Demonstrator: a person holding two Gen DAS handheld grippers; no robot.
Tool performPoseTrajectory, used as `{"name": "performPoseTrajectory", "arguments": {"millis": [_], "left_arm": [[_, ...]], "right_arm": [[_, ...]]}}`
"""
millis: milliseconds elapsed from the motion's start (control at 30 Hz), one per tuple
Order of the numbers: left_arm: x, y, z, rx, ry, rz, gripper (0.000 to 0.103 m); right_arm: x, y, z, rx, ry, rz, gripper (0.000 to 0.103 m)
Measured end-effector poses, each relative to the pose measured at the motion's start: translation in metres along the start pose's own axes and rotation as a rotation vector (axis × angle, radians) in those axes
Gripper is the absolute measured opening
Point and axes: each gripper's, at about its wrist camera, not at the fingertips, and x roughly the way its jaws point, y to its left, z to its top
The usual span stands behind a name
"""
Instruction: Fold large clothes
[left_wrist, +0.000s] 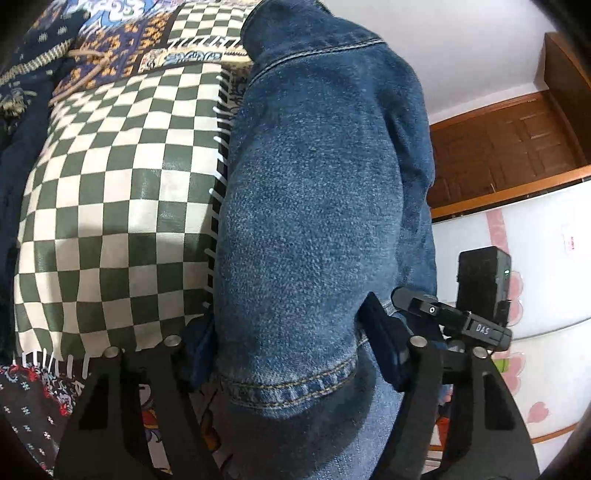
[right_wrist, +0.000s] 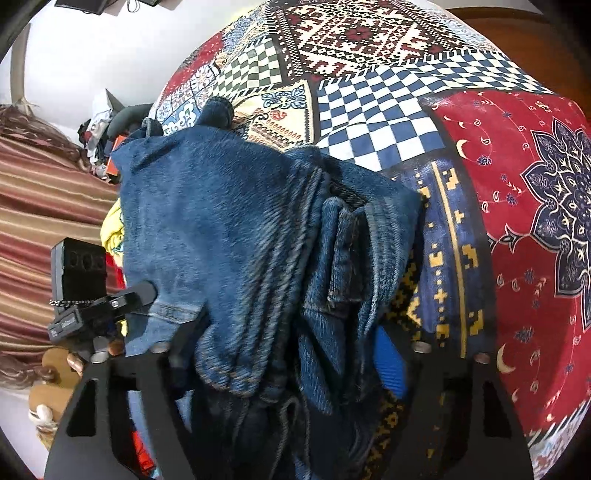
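Denim jacket (left_wrist: 314, 206) hangs bunched above the patchwork bedspread (left_wrist: 110, 177), near its edge. Left tongs (left_wrist: 284, 354) clench its stitched hem; right tongs (right_wrist: 291, 354) clench gathered folds.

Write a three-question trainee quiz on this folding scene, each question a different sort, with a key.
1. True or false: the left gripper has denim between its jaws.
2. Multiple choice: the denim garment in the right gripper is (a) spread flat, (b) bunched in thick folds, (c) on a hanger.
3. Fill in: the quilt panel beside the denim in the left wrist view is green and white ____.

Key: 1 true; 2 b; 3 checkered.
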Motion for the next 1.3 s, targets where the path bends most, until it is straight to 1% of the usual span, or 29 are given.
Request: {"name": "performPoseTrajectory", "arguments": {"millis": [33,100,200,267,367,533,700,833,967,1100,1300], "left_arm": [[0.001,-0.003,0.000,0.009,-0.007,0.006,0.062],[-0.008,-0.011,-0.005,0.036,-0.027,0.014,0.056],[-0.021,-0.025,-0.011,0.075,-0.051,0.025,0.052],[-0.037,-0.036,-0.016,0.094,-0.078,0.028,0.052],[-0.058,-0.048,-0.019,0.123,-0.125,0.036,0.051],[-0.126,-0.056,-0.034,0.182,-0.244,0.052,0.051],[-0.195,-0.052,-0.037,0.217,-0.352,0.077,0.051],[-0.244,-0.039,-0.036,0.220,-0.417,0.113,0.051],[-0.279,-0.013,-0.033,0.196,-0.456,0.155,0.051],[-0.296,0.021,-0.024,0.147,-0.468,0.194,0.051],[-0.294,0.084,0.004,0.061,-0.457,0.246,0.051]], "right_arm": [[0.000,0.002,0.002,0.002,-0.006,-0.005,0.059],[-0.003,0.007,0.001,-0.004,-0.020,-0.013,0.049],[-0.014,0.025,-0.002,-0.038,-0.044,-0.025,0.040],[-0.019,0.039,-0.001,-0.067,-0.061,-0.034,0.037],[-0.032,0.068,-0.004,-0.127,-0.098,-0.050,0.035],[-0.046,0.130,-0.009,-0.253,-0.166,-0.063,0.035],[-0.046,0.183,-0.010,-0.328,-0.212,-0.026,0.035],[-0.033,0.224,-0.006,-0.381,-0.233,0.013,0.035],[-0.009,0.255,0.000,-0.406,-0.225,0.059,0.035],[0.032,0.277,0.012,-0.416,-0.194,0.077,0.035],[0.092,0.293,0.032,-0.380,-0.130,0.092,0.035]]}}
